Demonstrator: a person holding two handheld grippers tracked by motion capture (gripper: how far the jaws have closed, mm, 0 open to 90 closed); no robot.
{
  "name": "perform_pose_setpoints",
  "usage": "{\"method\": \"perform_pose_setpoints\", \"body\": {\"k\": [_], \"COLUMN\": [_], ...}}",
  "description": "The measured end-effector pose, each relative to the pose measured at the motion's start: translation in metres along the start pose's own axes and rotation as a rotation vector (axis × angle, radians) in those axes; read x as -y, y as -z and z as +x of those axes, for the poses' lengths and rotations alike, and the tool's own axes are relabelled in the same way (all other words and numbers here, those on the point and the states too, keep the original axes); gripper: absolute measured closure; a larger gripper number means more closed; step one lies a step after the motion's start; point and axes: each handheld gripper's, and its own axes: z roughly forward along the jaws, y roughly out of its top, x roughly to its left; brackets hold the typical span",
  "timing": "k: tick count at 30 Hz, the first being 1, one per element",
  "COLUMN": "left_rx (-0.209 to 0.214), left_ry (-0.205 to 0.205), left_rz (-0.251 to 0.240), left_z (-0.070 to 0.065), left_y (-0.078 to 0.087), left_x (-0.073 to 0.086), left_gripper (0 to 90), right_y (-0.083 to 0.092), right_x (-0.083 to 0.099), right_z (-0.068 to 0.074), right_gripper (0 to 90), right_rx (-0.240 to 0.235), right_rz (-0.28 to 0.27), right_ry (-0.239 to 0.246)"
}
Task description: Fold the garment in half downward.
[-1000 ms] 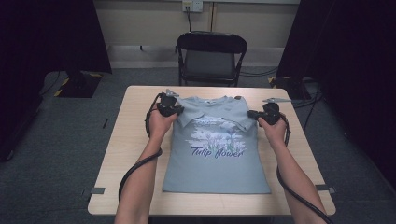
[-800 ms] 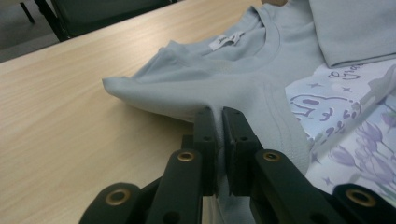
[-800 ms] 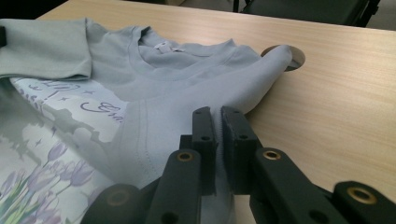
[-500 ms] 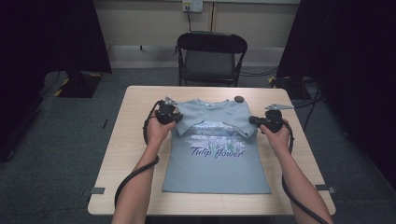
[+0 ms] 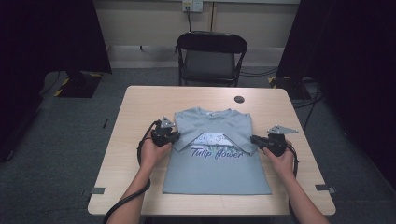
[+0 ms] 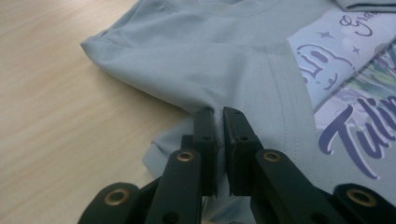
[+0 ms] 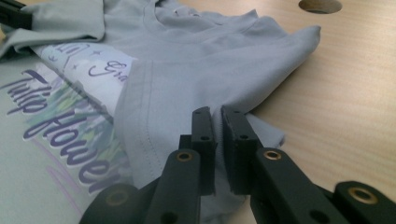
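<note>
A light blue T-shirt (image 5: 217, 168) printed "Tulip flower" lies on the wooden table (image 5: 140, 107), its top part folded down toward the print. My left gripper (image 5: 173, 138) is shut on the shirt's left shoulder fold (image 6: 205, 88), with cloth pinched between the jaws (image 6: 217, 116). At the shirt's right side my right gripper (image 5: 254, 139) is shut on the right shoulder fold (image 7: 219, 70), fabric caught between its jaws (image 7: 216, 114). Both sleeves (image 5: 187, 122) lie folded inward over the chest print (image 5: 215, 139).
A black folding chair (image 5: 209, 56) stands beyond the table's far edge. A round cable hole (image 5: 239, 99) sits in the tabletop behind the shirt. Dark curtains flank both sides. Bare wood runs left and right of the shirt.
Both grippers have come toward the near edge and lower, drawing the shirt's shoulders down over the print. The collar edge now lies farther from the table's back edge.
</note>
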Motion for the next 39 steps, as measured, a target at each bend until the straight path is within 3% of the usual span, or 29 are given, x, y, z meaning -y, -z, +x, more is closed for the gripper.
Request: {"method": "perform_pose_setpoints", "body": {"k": [3,4,9,14,16,25,28,29,30,33,35,39], "left_rx": [0.006,0.008,-0.029,-0.058,-0.055,-0.070,-0.083,-0.073,-0.063,-0.043,-0.056,-0.081], "left_ry": [-0.009,-0.018,-0.059,-0.035,-0.017,-0.016,0.016,0.059,0.101,0.130,0.130,0.148], "left_rz": [0.011,0.010,0.013,-0.007,-0.016,0.001,0.000,-0.001,-0.005,-0.017,-0.030,-0.039], "left_z": [-0.004,-0.007,-0.017,-0.021,-0.020,-0.019,-0.017,-0.016,-0.015,-0.011,-0.007,0.006], "left_y": [0.001,0.001,0.002,0.002,0.002,0.001,0.002,0.003,0.004,0.008,0.012,0.014], "left_x": [0.006,0.009,0.016,0.020,0.021,0.018,0.018,0.018,0.018,0.014,0.010,-0.001], "left_gripper": [84.6,84.6,83.9,81.2,80.2,78.8,68.5,61.5,49.8,36.1,29.5,27.8], "right_y": [0.003,0.004,0.001,-0.003,-0.003,-0.005,-0.004,-0.003,-0.002,0.002,0.005,0.008], "right_x": [0.005,0.007,0.012,0.014,0.013,0.012,0.012,0.012,0.013,0.010,0.006,-0.006], "right_z": [0.003,0.006,0.011,0.019,0.018,0.013,0.012,0.012,0.010,0.010,0.011,0.006], "right_gripper": [83.6,83.2,82.5,81.9,81.9,80.8,72.9,67.6,56.4,44.8,38.2,35.5], "right_rx": [0.004,0.009,0.021,0.051,0.046,0.031,0.029,0.030,0.017,0.006,0.011,0.024], "right_rz": [0.007,0.014,0.057,0.096,0.098,0.110,0.107,0.105,0.099,0.091,0.083,0.064], "right_ry": [0.020,0.046,0.100,0.166,0.157,0.109,0.100,0.078,0.035,0.035,0.061,0.053]}}
